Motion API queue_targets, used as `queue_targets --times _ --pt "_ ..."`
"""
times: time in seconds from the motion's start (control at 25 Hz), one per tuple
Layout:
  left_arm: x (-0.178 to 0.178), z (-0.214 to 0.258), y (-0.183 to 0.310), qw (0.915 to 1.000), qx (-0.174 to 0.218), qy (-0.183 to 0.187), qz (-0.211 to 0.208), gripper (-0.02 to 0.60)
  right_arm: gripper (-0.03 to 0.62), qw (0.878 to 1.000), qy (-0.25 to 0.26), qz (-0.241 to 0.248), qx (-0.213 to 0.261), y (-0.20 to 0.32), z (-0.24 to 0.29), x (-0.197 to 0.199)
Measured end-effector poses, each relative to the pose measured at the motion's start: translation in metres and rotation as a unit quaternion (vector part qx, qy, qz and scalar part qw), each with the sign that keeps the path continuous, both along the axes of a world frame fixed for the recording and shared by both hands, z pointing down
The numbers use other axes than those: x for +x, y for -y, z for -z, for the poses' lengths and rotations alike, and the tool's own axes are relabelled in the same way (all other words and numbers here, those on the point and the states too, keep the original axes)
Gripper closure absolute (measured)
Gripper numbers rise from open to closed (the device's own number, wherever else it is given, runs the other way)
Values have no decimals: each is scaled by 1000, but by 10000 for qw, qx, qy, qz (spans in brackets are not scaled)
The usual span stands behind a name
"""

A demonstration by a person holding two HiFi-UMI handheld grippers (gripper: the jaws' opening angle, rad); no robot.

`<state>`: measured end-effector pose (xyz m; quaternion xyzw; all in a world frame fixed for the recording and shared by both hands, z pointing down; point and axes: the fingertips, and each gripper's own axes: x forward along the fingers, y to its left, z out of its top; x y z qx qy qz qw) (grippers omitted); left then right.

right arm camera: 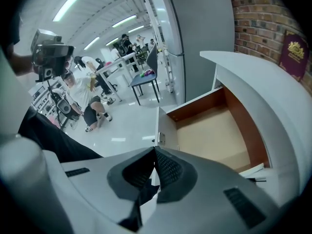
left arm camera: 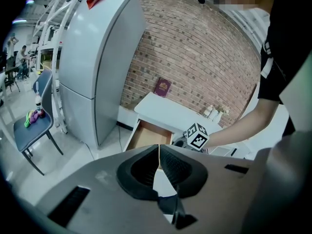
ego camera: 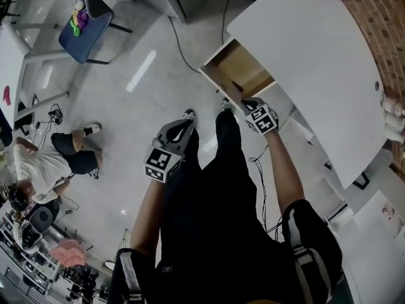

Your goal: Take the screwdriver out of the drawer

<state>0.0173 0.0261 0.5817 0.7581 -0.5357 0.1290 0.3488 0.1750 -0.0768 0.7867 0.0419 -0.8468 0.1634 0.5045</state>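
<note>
The wooden drawer (ego camera: pixel 239 73) stands pulled out from under the white desk (ego camera: pixel 316 62). A small dark slender thing (ego camera: pixel 236 85) lies near its front right corner; I cannot tell whether it is the screwdriver. In the right gripper view the drawer (right arm camera: pixel 214 135) looks mostly bare, with a white sheet and a dark strip (right arm camera: pixel 257 179) at its near edge. My right gripper (ego camera: pixel 250 102) hangs shut and holding nothing just in front of the drawer. My left gripper (ego camera: pixel 182 128) is shut with nothing in it, lower and to the left, above the floor.
A tall grey refrigerator (left arm camera: pixel 97 67) stands left of the desk against the brick wall. A red booklet (left arm camera: pixel 162 87) and small bottles (ego camera: pixel 392 116) sit on the desk. A blue chair (ego camera: pixel 82 24), a floor cable (ego camera: pixel 180 49) and a seated person (ego camera: pixel 50 163) lie to the left.
</note>
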Motion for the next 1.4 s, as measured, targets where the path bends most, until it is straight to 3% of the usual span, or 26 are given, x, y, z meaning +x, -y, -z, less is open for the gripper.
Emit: queue_targets --times 0.4,0.84,1.4 --pt "-21 -35 -12 9991 26 -83 424 563 537 9984 -536 108 159 6 -56 4" --pt "2 -57 -20 9985 17 -459 287 563 538 9958 -887 19 227 20 -113 -2" --pt "-21 -65 1 9976 111 -438 534 563 537 9903 -1349 316 59 27 -168 1"
